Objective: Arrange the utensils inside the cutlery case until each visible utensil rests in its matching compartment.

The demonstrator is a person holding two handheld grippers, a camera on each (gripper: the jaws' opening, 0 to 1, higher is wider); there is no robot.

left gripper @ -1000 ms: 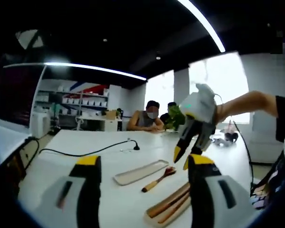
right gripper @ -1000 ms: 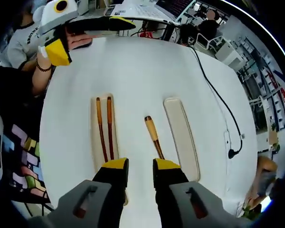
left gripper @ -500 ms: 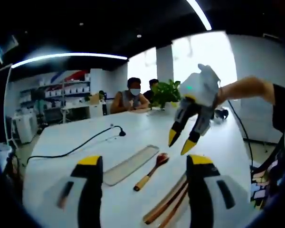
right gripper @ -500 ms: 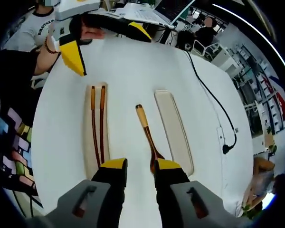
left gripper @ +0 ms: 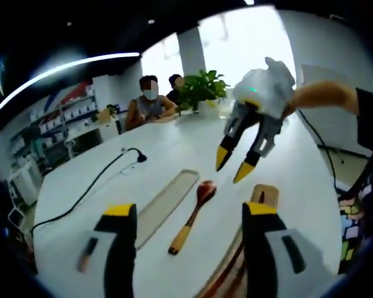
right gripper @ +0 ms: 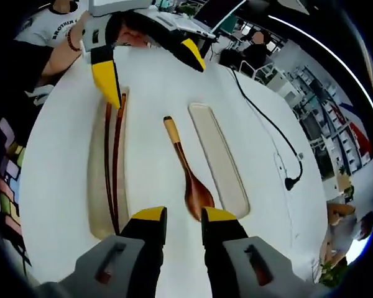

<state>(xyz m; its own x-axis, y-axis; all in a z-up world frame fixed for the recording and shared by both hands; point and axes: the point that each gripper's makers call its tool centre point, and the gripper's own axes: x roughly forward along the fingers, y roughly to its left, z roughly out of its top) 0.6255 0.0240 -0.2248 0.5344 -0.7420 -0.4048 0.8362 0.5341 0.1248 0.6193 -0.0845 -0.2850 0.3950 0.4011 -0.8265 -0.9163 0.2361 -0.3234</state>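
Note:
A wooden spoon (right gripper: 185,174) lies on the white table between two long beige case trays. The left tray (right gripper: 94,198) holds two dark wooden chopsticks (right gripper: 112,161); the right tray (right gripper: 217,155) has nothing in it. My right gripper (right gripper: 184,215) hovers just short of the spoon's bowl, jaws a little apart with nothing between them. My left gripper (right gripper: 152,68) hangs wide open over the chopsticks' far ends. In the left gripper view, the spoon (left gripper: 189,217) lies beside the bare tray (left gripper: 165,202), with the right gripper (left gripper: 232,169) above the spoon's bowl and my left gripper (left gripper: 188,209) open.
A black cable (right gripper: 280,143) with a plug runs across the table beyond the bare tray. People sit at the far end (left gripper: 150,99) near a potted plant (left gripper: 202,90). A person's arm (right gripper: 56,56) reaches in behind the left gripper.
Both views have closed in on the table. The right gripper has come nearer to the spoon's bowl, and the left gripper now hangs over the chopsticks' ends. The utensils have not moved.

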